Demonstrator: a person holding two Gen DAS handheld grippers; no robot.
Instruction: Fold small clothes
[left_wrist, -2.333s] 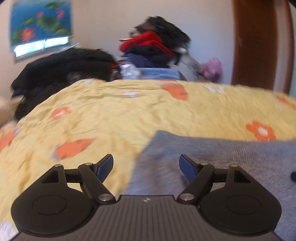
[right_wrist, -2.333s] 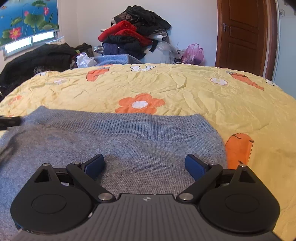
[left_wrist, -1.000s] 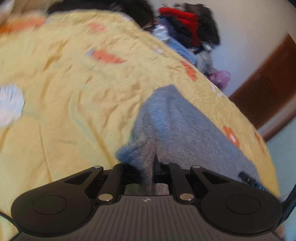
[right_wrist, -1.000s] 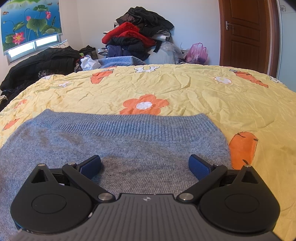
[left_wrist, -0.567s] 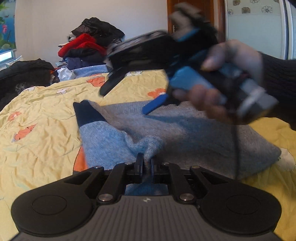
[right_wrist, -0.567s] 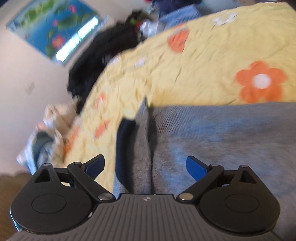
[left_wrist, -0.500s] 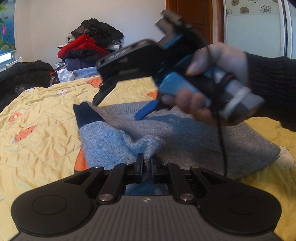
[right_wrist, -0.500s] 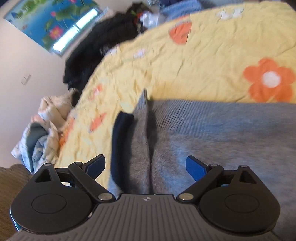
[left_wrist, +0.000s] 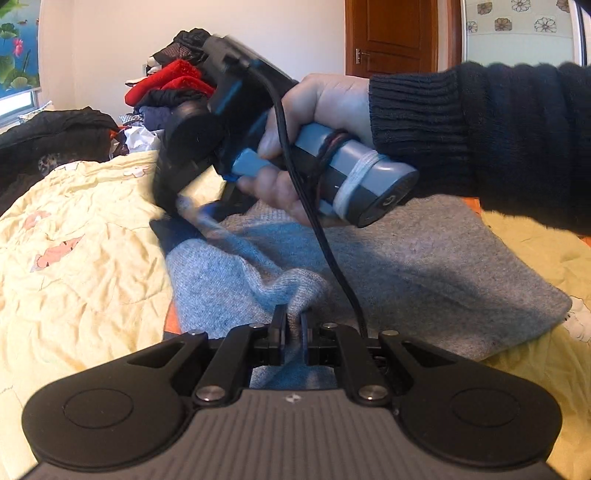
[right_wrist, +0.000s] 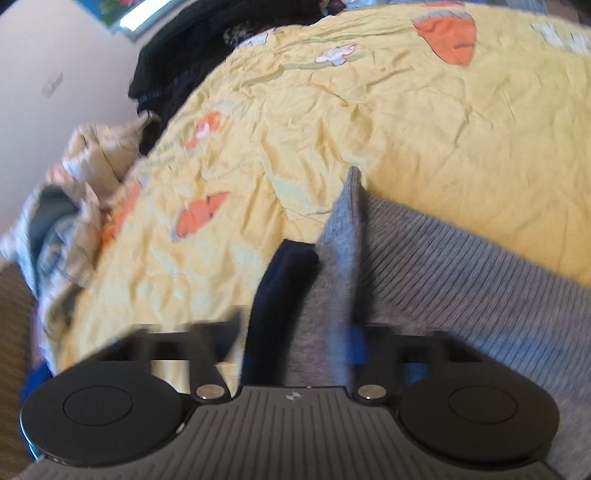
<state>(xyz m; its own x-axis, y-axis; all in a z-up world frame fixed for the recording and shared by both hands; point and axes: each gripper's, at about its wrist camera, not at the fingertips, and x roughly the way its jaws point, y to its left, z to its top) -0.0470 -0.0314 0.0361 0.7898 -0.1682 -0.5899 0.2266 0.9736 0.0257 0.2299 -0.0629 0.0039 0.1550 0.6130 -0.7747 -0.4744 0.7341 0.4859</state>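
Since the earlier frames, the right gripper closes blurrily, grip uncertain, on the sleeve of the grey sweater on the bed, while the left gripper pinches a fold; folding barely begun.

The sweater is heathered grey knit with a ribbed grey hem and a navy, near-black cuff. The bedspread is pale yellow, printed with orange and white flowers. The left gripper is matte black with blue finger pads; the right gripper is also black with blue pads, blurred. Its handle is grey with white tape and a black cable. The person's sleeve is black ribbed knit. The clothes pile shows red, black and dark blue. The door is reddish-brown wood, the wall poster blue with green leaves and pink flowers
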